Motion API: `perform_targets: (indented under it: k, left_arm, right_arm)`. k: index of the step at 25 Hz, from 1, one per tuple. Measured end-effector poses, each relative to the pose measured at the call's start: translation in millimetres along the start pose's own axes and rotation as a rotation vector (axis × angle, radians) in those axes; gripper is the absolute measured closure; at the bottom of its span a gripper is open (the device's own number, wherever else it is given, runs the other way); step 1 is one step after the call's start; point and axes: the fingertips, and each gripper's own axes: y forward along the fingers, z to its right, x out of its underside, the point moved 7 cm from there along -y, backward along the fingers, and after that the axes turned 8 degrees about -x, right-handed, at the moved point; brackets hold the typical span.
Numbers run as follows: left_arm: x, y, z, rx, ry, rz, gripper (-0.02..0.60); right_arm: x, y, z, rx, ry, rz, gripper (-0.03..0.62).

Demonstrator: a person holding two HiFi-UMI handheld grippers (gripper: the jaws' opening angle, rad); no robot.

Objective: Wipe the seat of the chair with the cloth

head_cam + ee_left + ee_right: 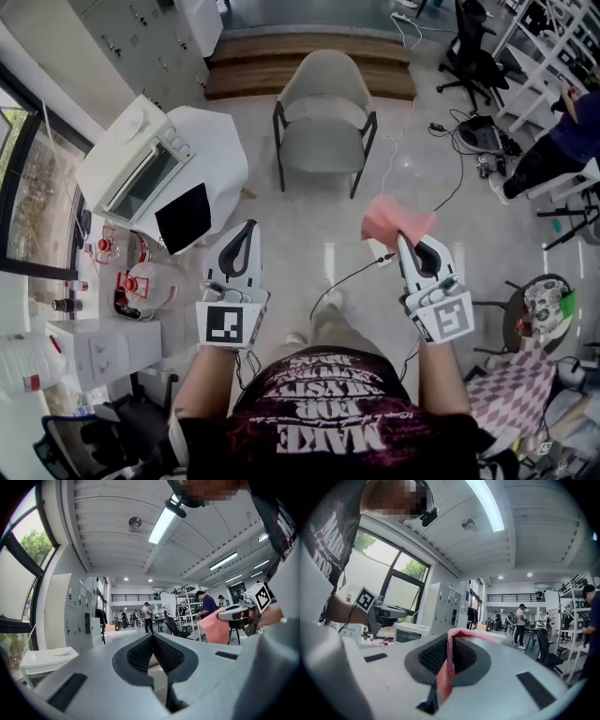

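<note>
A grey shell chair [323, 122] with black legs stands on the floor ahead of me, its seat bare. My right gripper [401, 238] is shut on a pink cloth [394, 220], which sticks up from its tips; in the right gripper view the pink cloth [449, 660] runs pinched between the ribbed pads [429, 656]. My left gripper [246, 228] is held level beside it, jaws closed together with nothing in them. From the left gripper view, the pink cloth [214, 626] hangs off the other tool. Both grippers are held well short of the chair.
A white table [211, 155] with a white oven [136, 164] and a black panel [183, 217] stands left. Bottles [131, 281] sit on the floor nearby. Cables [441, 164] trail right of the chair, near an office chair [473, 56] and a seated person [562, 141].
</note>
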Motion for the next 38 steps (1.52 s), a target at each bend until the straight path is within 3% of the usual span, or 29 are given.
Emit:
perform_targets:
  k: [21,38]
  left_arm:
    - [-17.5,117.4,38.2,-0.041,-0.004,0.011,0.577]
    - [-14.8,132.9,35.5,-0.053,0.022,-0.003,0.577]
  right_arm:
    - [21.1,30.7,135.8,-0.059,0.023,0.015,0.585]
    - [39.9,36.5,150.5,-0.043,0.067,0.024,0.585]
